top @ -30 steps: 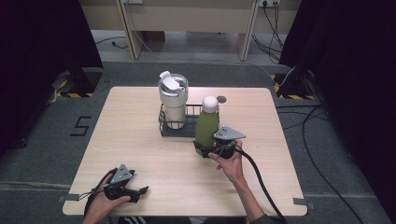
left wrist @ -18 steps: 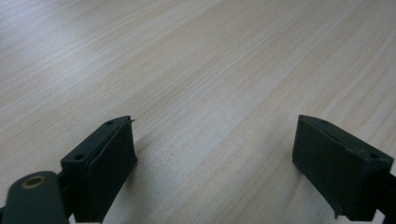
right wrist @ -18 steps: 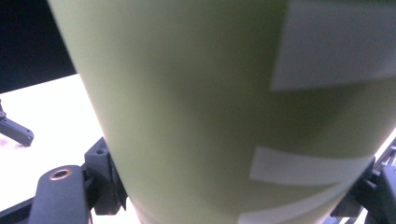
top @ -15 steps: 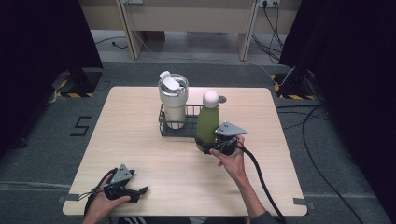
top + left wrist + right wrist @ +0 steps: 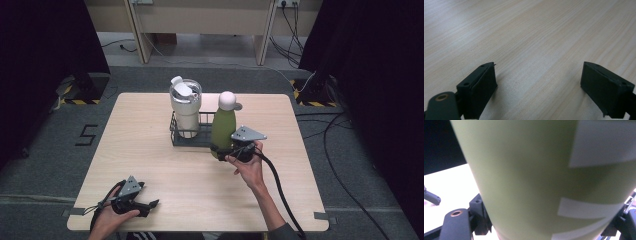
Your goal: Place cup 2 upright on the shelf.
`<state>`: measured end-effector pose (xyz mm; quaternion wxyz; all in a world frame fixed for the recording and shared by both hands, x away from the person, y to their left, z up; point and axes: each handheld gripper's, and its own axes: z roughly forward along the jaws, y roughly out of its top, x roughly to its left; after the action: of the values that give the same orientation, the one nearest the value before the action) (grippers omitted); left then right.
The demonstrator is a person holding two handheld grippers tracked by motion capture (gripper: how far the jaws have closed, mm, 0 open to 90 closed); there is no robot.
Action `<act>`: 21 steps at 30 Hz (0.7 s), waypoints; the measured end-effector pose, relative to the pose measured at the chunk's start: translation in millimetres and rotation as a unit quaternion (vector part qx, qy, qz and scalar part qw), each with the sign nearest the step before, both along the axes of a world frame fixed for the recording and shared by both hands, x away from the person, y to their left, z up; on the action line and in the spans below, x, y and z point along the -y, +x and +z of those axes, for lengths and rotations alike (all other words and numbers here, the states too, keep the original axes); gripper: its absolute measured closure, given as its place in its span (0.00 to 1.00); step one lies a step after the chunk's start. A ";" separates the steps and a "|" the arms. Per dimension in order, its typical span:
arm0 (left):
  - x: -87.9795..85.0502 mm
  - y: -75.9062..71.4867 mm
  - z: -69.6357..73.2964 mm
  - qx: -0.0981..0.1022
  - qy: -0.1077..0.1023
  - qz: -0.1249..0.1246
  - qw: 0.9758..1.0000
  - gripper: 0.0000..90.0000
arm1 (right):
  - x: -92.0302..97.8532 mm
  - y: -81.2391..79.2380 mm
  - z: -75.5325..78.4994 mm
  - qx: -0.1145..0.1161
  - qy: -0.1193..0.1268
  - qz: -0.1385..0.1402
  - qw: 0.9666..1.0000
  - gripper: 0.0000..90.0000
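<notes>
Green bottle (image 5: 223, 127) sits clamped low in my right gripper (image 5: 234, 151), upright just beside the wire rack (image 5: 186, 139) holding the white tumbler (image 5: 185, 106), so racking it looks undone, while my left gripper (image 5: 131, 200) idles wide open, empty, well apart.

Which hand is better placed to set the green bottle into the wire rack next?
The right: its tool is already shut on the green bottle beside the wire rack. The left tool rests open at the near table edge.
</notes>
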<state>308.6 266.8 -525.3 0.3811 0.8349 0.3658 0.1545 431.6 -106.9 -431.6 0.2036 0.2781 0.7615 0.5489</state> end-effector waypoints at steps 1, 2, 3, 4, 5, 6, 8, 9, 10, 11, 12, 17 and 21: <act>0.0 0.0 0.0 0.000 0.000 0.000 1.000 0.14 | 0.0 0.0 0.0 0.000 0.000 0.000 1.000 0.23; 0.0 0.0 0.0 0.000 0.000 0.000 1.000 0.14 | 0.0 0.2 0.9 -0.001 -0.001 -0.001 1.000 0.23; -0.1 0.1 0.0 0.000 0.000 0.000 1.000 0.14 | 0.3 0.9 2.8 -0.004 -0.001 -0.002 1.000 0.23; 0.0 0.0 0.0 0.000 0.000 0.000 1.000 0.14 | 0.3 0.9 2.8 -0.004 -0.001 -0.002 1.000 0.23; 0.0 0.0 0.0 0.000 0.000 0.000 1.000 0.14 | 0.5 1.9 4.6 -0.003 -0.002 -0.003 1.000 0.23; 0.0 0.0 0.0 0.000 0.000 0.000 1.000 0.14 | 0.5 1.9 4.6 -0.003 -0.002 -0.003 1.000 0.23; 0.0 0.1 0.0 0.000 0.000 0.000 1.000 0.14 | 0.3 2.7 6.8 -0.005 -0.003 -0.004 1.000 0.23; 0.0 0.0 0.0 0.000 0.000 0.000 1.000 0.14 | -0.1 3.8 9.4 -0.003 -0.003 -0.004 1.000 0.23; 0.0 0.0 0.0 0.000 0.000 0.000 1.000 0.14 | -0.1 3.8 9.4 -0.003 -0.003 -0.004 1.000 0.23; 0.0 0.0 0.0 0.000 0.000 0.000 1.000 0.14 | 0.0 5.0 12.0 -0.001 -0.001 -0.005 1.000 0.23; 0.0 0.0 0.0 0.000 0.000 0.000 1.000 0.14 | 0.0 5.0 12.0 -0.001 -0.001 -0.005 1.000 0.23; 0.0 0.0 0.0 0.000 0.000 0.000 1.000 0.14 | 0.6 8.0 19.4 -0.002 -0.003 -0.010 1.000 0.23; 0.0 0.0 0.0 0.000 0.000 0.000 1.000 0.14 | 1.4 11.2 25.8 0.000 -0.004 -0.017 1.000 0.23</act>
<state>308.7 266.8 -525.3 0.3812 0.8347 0.3661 0.1546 442.8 -108.2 -405.9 0.2137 0.2903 0.7588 0.5425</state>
